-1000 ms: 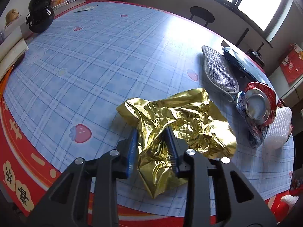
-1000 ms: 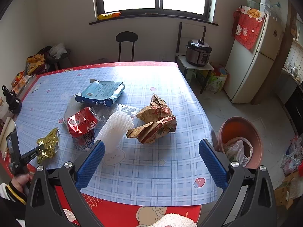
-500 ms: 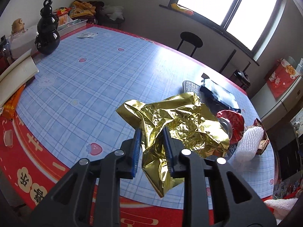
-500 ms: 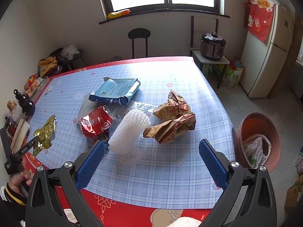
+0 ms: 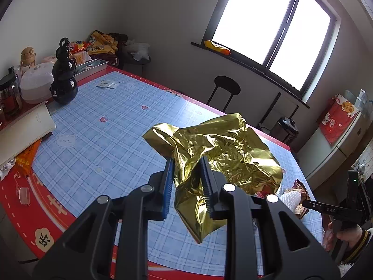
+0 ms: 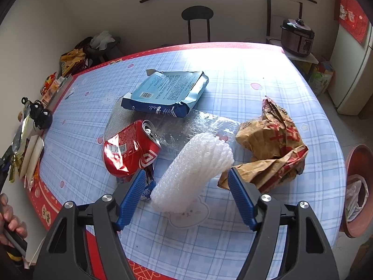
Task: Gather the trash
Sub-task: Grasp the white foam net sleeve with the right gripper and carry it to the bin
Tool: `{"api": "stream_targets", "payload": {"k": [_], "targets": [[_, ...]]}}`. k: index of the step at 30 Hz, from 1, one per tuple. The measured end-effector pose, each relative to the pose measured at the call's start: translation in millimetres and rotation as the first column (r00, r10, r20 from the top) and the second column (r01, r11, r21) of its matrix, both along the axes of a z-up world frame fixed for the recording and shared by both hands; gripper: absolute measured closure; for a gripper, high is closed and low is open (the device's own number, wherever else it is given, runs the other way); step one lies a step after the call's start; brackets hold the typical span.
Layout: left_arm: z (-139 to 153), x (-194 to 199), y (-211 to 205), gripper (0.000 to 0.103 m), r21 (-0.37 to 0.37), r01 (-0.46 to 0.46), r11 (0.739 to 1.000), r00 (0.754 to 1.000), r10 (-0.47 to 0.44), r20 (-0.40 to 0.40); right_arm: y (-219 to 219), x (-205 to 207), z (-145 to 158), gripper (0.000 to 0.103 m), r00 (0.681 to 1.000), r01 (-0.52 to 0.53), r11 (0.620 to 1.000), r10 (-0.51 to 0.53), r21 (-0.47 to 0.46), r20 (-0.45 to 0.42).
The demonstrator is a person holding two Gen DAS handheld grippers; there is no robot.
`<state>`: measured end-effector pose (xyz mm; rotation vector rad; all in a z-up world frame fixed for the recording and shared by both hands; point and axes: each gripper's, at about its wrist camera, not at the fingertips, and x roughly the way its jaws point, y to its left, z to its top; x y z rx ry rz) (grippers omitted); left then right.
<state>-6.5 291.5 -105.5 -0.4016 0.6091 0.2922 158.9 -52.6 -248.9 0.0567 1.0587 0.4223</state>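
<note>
Right wrist view: the right gripper (image 6: 185, 194) is closing, pads not yet touching the white foam roll (image 6: 193, 170) on the table (image 6: 233, 245); it may squirt out. The left gripper (image 5: 186, 182) clamps crumpled gold foil (image 5: 219, 154) aloft; the thin foil could slip.

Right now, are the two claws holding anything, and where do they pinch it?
The left claw pinches the gold foil wrapper at its lower crumpled part. The right claw is closing around the white foam net, not gripping yet.
</note>
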Motion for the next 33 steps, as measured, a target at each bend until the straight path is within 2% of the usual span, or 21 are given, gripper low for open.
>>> {"api": "stream_targets", "payload": {"k": [4,7,11,13,17,21,27,33], "targets": [[-3.4,-6.3,2.4,0.077,-0.005,-0.010,1.000,1.000,0.010,-0.006,11.1,15.5,-19.7,0.041,0.991,0.094,0.996,-0.093,0.010,-0.092],[-6.7,-12.8,6.3,0.077,-0.015,-0.023,1.000,1.000,0.023,-0.013,15.7,16.1,-32.4,0.046,0.979,0.146,0.989,-0.149,-0.034,-0.137],[-10.1,-18.9,7.5,0.077,-0.024,-0.034,0.999,0.999,0.033,-0.017,10.9,13.1,-41.4,0.074,0.969,0.170,0.985,-0.168,-0.002,-0.182],[-10.0,-19.9,6.6,0.077,-0.030,-0.034,0.999,0.999,0.034,-0.014,7.4,8.1,-35.6,0.081,0.973,0.163,0.986,-0.156,0.031,-0.167],[-6.2,-16.4,1.9,0.077,-0.031,-0.024,0.999,1.000,0.024,-0.002,-2.4,-8.9,-10.2,0.084,0.989,0.131,0.985,-0.121,0.113,-0.088],[0.3,-8.8,-7.9,0.077,-0.023,0.006,1.000,1.000,-0.006,0.012,-16.4,-30.9,20.6,0.085,0.994,0.086,0.985,-0.094,0.148,0.048],[11.2,8.4,-28.1,0.076,0.004,0.073,0.997,0.997,-0.073,0.016,-52.6,-54.5,62.1,0.085,0.960,0.109,0.983,-0.143,0.148,0.242],[22.2,31.4,-56.7,0.076,0.031,0.150,0.988,0.988,-0.151,0.012,-92.2,-71.1,81.3,0.085,0.919,0.159,0.974,-0.206,0.162,0.337]]}}
